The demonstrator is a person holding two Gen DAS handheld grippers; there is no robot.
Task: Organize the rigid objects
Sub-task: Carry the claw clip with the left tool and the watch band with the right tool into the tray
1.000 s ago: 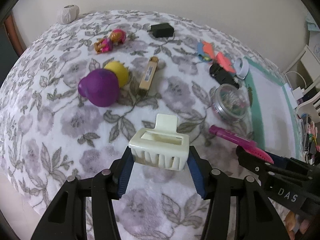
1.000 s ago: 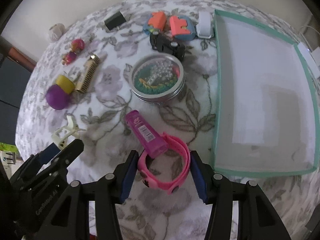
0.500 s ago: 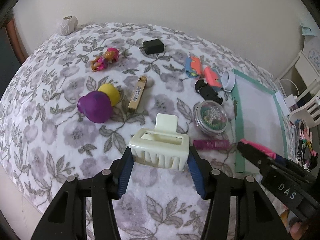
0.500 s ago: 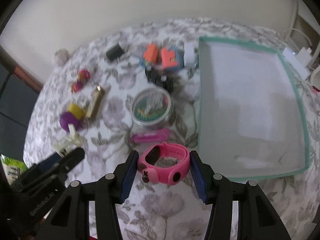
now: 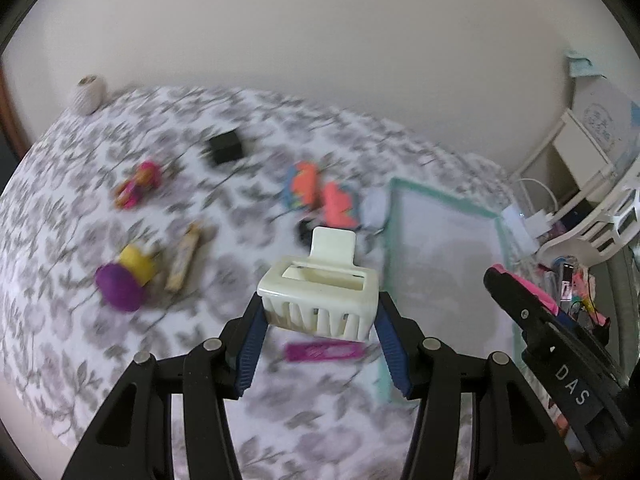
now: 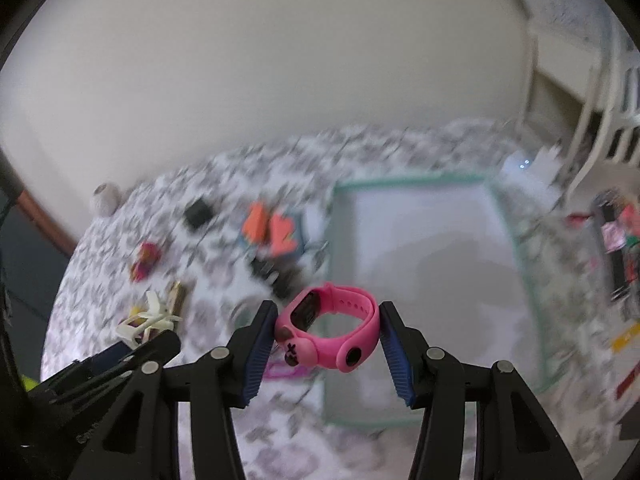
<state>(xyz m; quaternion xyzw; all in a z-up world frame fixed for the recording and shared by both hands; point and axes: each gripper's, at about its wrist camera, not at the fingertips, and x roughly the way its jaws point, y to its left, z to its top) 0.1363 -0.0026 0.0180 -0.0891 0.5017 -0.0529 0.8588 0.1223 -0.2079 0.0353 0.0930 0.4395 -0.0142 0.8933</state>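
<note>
- The left gripper (image 5: 318, 312) is clenched on a cream hair clip (image 5: 320, 296), one blue pad pressed to each end, with the clip's teeth pointing down and its flat tab rising at the far side.
- The clip hangs in the air above the flowered cloth (image 5: 60, 240), just left of the tray.
- The right gripper (image 6: 327, 334) grasps a pink watch (image 6: 330, 330) by the two sides of its band; the band forms an open loop, with the dark face on the left of the loop.
- The watch is held above the near left part of a white tray with a green rim (image 6: 520, 276) (the tray floor under it looks bare).
- On the cloth below the clip lies a flat magenta tube (image 5: 324, 351), close to the tray's left edge.
- Further left sit a purple and yellow toy (image 5: 124, 280) and a gold bar (image 5: 185, 258), just beside each other.
- Toward the wall are a small pink doll (image 5: 138, 184), a black block (image 5: 225, 147) and two orange pieces (image 5: 320, 196), the last near the tray's far left corner.
- A ball of pale yarn (image 5: 87, 93) rests at the far left edge by the wall.
- Both views are blurred, so small details on the cloth cannot be read.
</note>
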